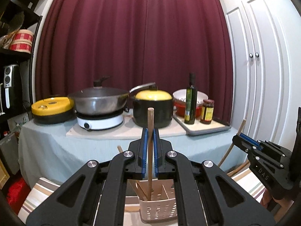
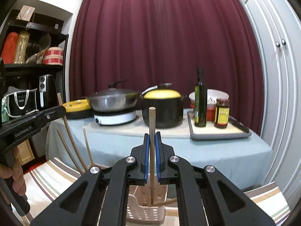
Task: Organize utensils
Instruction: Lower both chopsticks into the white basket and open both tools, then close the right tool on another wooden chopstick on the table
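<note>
In the left wrist view my left gripper (image 1: 150, 132) is shut on an upright wooden stick (image 1: 150, 116). The stick's lower end reaches into a beige perforated utensil holder (image 1: 160, 210), where other wooden pieces lean. The right wrist view shows my right gripper (image 2: 152, 136) shut on a second upright wooden stick (image 2: 152, 116), with its tip inside a beige perforated holder (image 2: 144, 211). Each gripper also appears from the side in the other view: the right gripper (image 1: 238, 138) at the right edge, the left gripper (image 2: 63, 110) at the left edge. Several loose sticks (image 2: 63, 145) lean beside it.
A striped cloth (image 2: 49, 177) lies under the holder. Behind stands a table with a blue cloth (image 2: 216, 150) carrying a wok (image 2: 112, 99), a yellow-lidded black pot (image 2: 162, 113), an oil bottle (image 2: 200, 101), a jar (image 2: 222, 115) and a tray (image 2: 220, 132). Dark shelves (image 2: 33, 67) stand left, white cupboard doors (image 1: 263, 66) right.
</note>
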Demonstrator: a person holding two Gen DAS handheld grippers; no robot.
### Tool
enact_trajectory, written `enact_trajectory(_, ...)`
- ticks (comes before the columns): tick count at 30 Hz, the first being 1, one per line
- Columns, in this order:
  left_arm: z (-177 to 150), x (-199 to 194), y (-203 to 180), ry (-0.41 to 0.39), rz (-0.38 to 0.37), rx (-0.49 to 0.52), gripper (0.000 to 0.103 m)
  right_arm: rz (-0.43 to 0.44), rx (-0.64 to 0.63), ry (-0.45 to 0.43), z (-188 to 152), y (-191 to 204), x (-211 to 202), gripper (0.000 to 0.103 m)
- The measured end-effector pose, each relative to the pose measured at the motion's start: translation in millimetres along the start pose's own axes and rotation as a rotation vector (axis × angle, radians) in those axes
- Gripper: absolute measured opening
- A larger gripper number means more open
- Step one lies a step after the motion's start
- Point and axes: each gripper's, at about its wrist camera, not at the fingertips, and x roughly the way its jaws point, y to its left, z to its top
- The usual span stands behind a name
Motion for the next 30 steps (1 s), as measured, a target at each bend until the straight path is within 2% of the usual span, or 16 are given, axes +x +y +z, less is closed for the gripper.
enact_trajectory(8,-21,19,0,0.042,-0.004,-0.001,0.008,-0.005,-0.024,0.053,-14,4,12,0.007)
enact_trajectory(11,-26,20,-3,0.042,0.001,0.014,0.028,-0.007,-0.027,0.064,-19,5,14,0.007)
enact_trajectory(13,-27,18,-5,0.036,0.001,0.022,0.045,-0.004,-0.030,0.065,-19,7,12,0.012)
enact_trajectory(15,-28,13,-5,0.030,-0.009,0.020,0.055,-0.011,-0.032,0.054,-17,9,6,0.036)
enact_trajectory(18,-28,1,-4,0.023,-0.019,0.015,0.063,-0.017,-0.039,0.035,-13,12,-6,0.044)
enact_trajectory(25,-43,-35,4,0.051,-0.023,0.015,0.065,-0.040,-0.060,0.014,-19,22,-55,0.050)
enact_trajectory(30,-63,-63,11,0.086,-0.018,0.003,0.065,-0.055,-0.058,0.033,-34,26,-84,0.051)
